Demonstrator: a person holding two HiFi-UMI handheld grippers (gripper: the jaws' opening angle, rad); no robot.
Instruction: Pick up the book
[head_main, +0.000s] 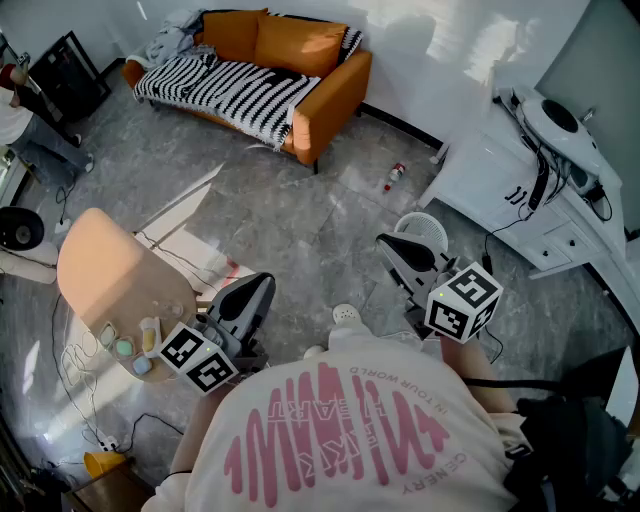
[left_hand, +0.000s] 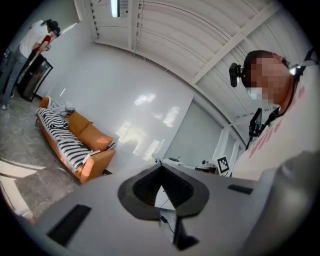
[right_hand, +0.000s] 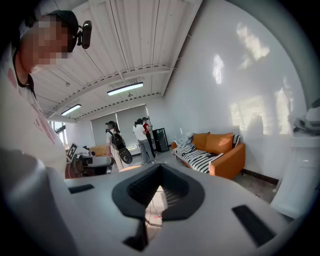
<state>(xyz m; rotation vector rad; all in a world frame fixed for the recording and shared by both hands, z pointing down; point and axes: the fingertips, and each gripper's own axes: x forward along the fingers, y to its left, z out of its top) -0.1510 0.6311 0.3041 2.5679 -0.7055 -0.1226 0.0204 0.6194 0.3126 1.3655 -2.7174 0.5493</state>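
In the head view, at 6 o'clock, the wearer's white shirt (head_main: 340, 430) with pink print fills the lower edge and hides both forearms. The left gripper (head_main: 264, 284) sits at 8 o'clock from centre and the right gripper (head_main: 386, 241) at 3 o'clock, each with its marker cube nearest the body. Their jaws are too foreshortened here to read. An orange sofa (head_main: 320, 75) with a striped blanket (head_main: 225, 85) stands at 12 o'clock. A round peach table (head_main: 110, 280) at 9 o'clock carries small pastel items (head_main: 125, 347) too small to name. A red-and-white bottle (head_main: 396, 175) lies on the floor at 1 o'clock. The book cannot be made out in this view or in either gripper view.

In the left gripper view, the left gripper (left_hand: 161, 170) has its jaws closed tip to tip with nothing between them. The sofa (left_hand: 80, 140) lies at 9 o'clock. A standing person (left_hand: 30, 45), cut off in the head view, shows whole at 10 o'clock.

In the right gripper view, the right gripper (right_hand: 160, 172) is likewise closed and empty. The sofa (right_hand: 220, 147) appears at 3 o'clock. Only this view shows a group of people (right_hand: 140, 140) standing near centre beside a black cabinet (right_hand: 161, 140).
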